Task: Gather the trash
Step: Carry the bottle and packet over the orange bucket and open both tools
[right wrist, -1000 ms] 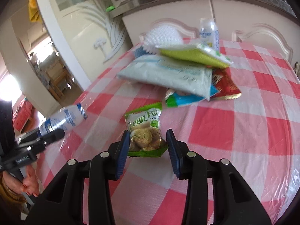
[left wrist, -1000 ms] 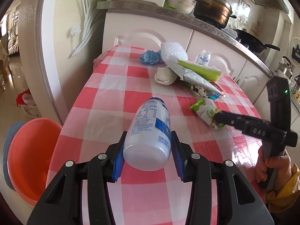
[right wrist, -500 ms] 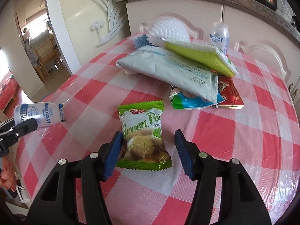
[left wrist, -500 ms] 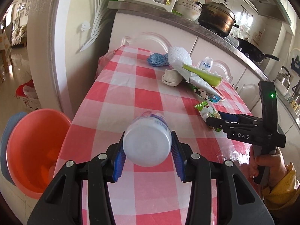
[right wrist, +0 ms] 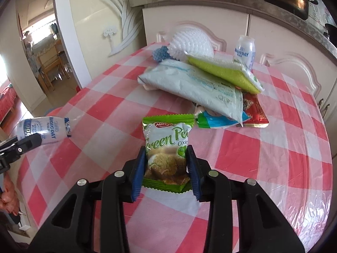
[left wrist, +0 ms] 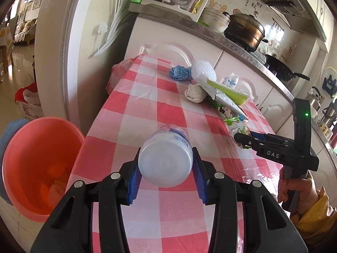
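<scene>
My left gripper (left wrist: pixel 166 168) is shut on a white plastic bottle (left wrist: pixel 168 141) with a blue label, held base-first over the near left part of the red checked table (left wrist: pixel 147 105). The same bottle (right wrist: pixel 42 126) shows at the left edge of the right wrist view. A green cookie packet (right wrist: pixel 168 139) lies between the blue pads of my right gripper (right wrist: pixel 166 154). Its jaws are closing, and the pads pinch the packet's sides. In the left wrist view the right gripper (left wrist: pixel 242 139) reaches in from the right, held by a hand in a yellow sleeve.
An orange basin (left wrist: pixel 52 120) stands on the floor left of the table. Farther back on the table lie a white bag (right wrist: pixel 195 86), a green sponge pack (right wrist: pixel 221 71), a red wrapper (right wrist: pixel 254 109), a small upright bottle (right wrist: pixel 244 52), a white net ball (right wrist: pixel 189 44) and a blue cloth (right wrist: pixel 160 54). Cabinets run behind.
The left gripper drew back along the table with the bottle, bringing more of the basin into view. The right gripper's jaws spread around the packet, then closed in on it again.
</scene>
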A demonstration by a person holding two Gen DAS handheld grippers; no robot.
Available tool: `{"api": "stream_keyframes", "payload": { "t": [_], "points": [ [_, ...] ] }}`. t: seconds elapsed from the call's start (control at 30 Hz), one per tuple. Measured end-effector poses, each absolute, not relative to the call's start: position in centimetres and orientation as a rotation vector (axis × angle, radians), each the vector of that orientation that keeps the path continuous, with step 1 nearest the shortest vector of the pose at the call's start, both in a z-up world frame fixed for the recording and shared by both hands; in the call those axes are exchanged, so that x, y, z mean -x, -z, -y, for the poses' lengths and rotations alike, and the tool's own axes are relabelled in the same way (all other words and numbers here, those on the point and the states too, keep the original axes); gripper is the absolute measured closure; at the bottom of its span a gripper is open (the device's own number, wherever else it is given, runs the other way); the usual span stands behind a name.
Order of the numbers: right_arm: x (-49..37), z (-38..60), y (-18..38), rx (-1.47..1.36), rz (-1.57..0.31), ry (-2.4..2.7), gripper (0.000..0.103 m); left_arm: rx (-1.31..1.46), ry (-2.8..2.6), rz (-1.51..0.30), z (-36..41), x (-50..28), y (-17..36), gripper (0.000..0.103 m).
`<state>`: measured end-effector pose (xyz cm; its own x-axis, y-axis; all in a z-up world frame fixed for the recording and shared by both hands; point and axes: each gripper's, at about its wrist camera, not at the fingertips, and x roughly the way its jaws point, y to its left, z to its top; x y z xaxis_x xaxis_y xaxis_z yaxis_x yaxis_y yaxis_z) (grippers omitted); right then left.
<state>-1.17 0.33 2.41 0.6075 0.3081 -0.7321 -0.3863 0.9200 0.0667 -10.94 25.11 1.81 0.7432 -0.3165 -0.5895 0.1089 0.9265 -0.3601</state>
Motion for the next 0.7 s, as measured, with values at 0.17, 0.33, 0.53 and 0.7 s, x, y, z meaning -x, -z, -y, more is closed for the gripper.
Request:
{"api": "stream_keyframes", "payload": {
  "t": [0.17, 0.33, 0.53, 0.7],
  "points": [
    [1.5, -1.3, -3.8, 0.071, -0.813, -0.436, 0.064, 0.343, 0.231, -0.676, -26.1, 11.3, -2.1, 0.058],
    [1.7, -3.3, -4.8, 0.042, -0.816, -0.504, 0.064, 0.366, 0.2, -0.65, -27.8, 12.0, -2.7, 0.058],
    [2.0, -7.2, -5.6, 0.049, -0.816, -0.596, 0.064, 0.389, 0.128, -0.621, -31.0, 13.1, -3.2, 0.058],
    [2.3, -10.9, -6.2, 0.069, -0.82, -0.682, 0.064, 0.411, 0.043, -0.61, -34.1, 14.1, -3.2, 0.058]
  ]
}}
